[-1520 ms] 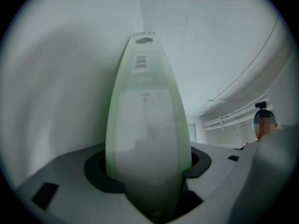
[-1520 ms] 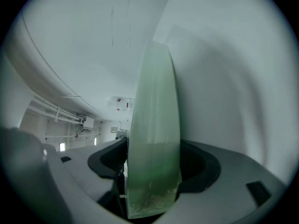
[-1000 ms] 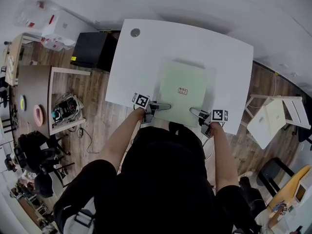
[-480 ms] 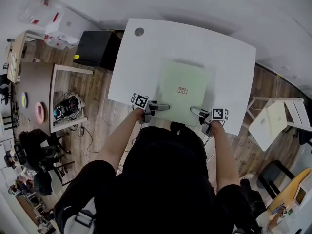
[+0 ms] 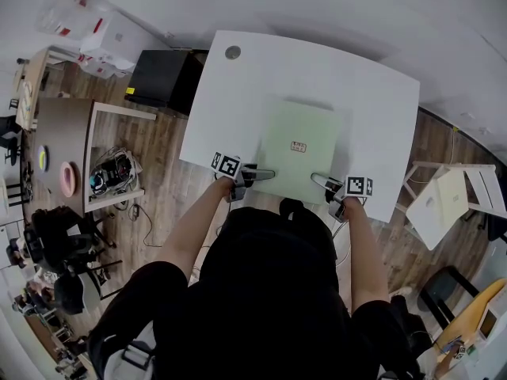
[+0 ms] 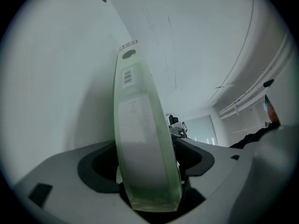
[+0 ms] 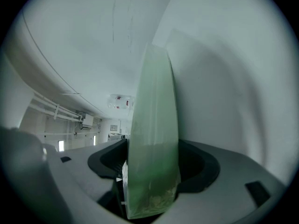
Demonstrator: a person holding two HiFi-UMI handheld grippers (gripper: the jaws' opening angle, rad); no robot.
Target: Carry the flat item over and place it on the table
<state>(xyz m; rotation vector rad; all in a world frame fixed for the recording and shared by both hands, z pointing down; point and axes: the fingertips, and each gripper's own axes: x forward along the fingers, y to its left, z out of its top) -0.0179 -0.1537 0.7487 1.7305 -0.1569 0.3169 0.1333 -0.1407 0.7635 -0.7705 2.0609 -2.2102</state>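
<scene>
The pale green flat board [image 5: 299,133] lies by the white table [image 5: 372,93]'s near edge, with bare tabletop beyond. The left gripper [image 5: 268,172] jaws are opening around the board's edge; the right gripper [image 5: 317,180] clamps it.

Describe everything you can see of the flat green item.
The flat green item is a thin, pale, translucent square sheet, plastic by its look, with a small red-and-white label at its centre and a barcode sticker beside a round hole near one edge. It appears to lie flat on the white table, by the near side. Its near edge sits between the left tongs, which are opening, and the right tongs; whether those press it is unclear.
</scene>
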